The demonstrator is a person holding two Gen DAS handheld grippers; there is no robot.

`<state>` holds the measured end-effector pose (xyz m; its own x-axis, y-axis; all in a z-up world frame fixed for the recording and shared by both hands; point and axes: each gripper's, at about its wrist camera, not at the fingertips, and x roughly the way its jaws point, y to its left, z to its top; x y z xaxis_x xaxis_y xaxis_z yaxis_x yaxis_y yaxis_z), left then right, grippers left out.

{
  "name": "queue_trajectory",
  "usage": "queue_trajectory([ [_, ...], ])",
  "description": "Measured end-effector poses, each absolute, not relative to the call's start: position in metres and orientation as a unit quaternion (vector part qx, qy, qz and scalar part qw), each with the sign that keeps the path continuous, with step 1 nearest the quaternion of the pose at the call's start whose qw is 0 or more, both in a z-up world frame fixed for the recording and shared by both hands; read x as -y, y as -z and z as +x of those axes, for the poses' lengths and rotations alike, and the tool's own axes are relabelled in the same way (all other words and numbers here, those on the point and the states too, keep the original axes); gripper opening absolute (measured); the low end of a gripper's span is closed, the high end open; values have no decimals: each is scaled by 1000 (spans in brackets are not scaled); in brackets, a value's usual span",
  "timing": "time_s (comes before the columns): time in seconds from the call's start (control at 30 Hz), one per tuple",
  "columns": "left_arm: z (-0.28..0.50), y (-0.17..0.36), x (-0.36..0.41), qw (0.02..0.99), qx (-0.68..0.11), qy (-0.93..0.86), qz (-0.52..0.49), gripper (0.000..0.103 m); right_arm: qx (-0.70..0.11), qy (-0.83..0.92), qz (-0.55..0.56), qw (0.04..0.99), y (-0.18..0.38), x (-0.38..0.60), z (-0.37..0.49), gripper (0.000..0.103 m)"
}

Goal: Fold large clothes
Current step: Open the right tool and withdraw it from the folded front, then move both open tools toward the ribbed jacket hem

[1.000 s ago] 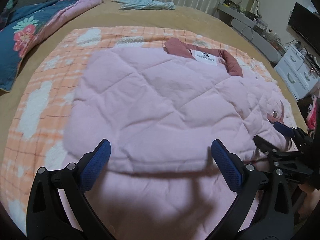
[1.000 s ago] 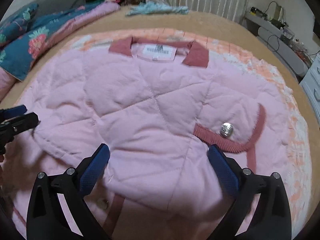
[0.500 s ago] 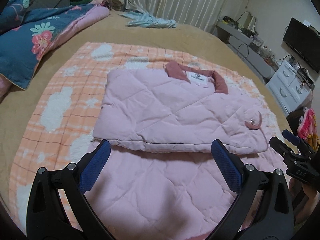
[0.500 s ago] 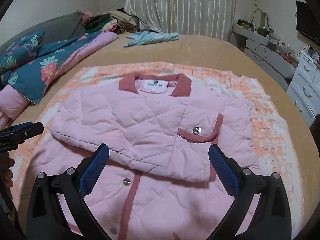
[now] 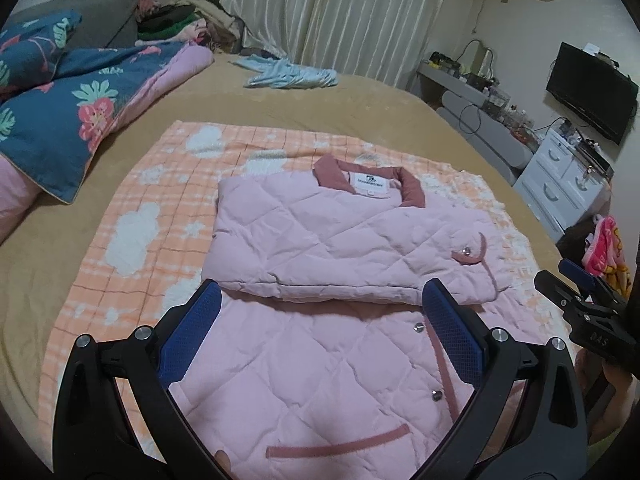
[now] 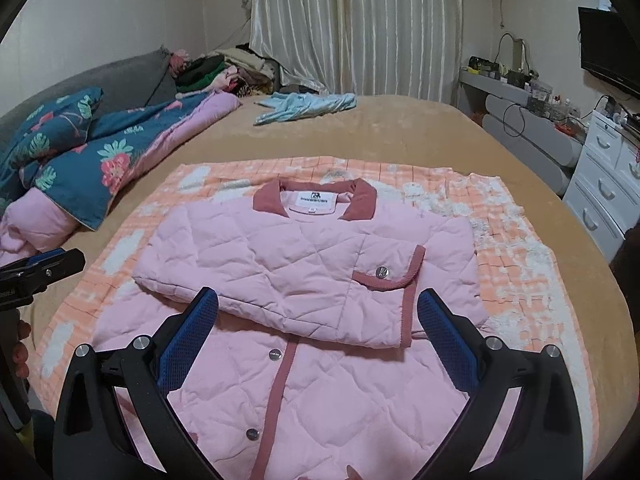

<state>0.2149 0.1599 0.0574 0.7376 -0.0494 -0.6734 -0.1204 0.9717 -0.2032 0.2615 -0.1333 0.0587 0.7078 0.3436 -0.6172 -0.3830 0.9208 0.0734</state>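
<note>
Left wrist view shows the left gripper (image 5: 320,322) spread wide and empty above the pink quilted jacket (image 5: 320,352) on the orange checked blanket (image 5: 132,264); only the right wrist view shows the right gripper (image 6: 318,332) equally wide, holding nothing.

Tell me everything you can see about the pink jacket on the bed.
The pink jacket is quilted and looks padded, with darker rose trim on its collar, front edge and pocket flaps. A white label sits inside the neck; silver snap buttons run down the front. It lies flat, front up, on an orange checked blanket, both sleeves folded across the chest. Neither open gripper touches it.
</note>
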Motion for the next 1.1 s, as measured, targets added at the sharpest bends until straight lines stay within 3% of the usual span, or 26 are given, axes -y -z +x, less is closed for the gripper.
queue_trajectory([
  [0.53,171,-85,-139,939,-327,0,-102,95,-288,-203,-24,936,-89,153,209,99],
  [1.1,138,-80,-136,943,-319,-7,-93,95,-266,-196,-27,943,-95,175,172,99],
])
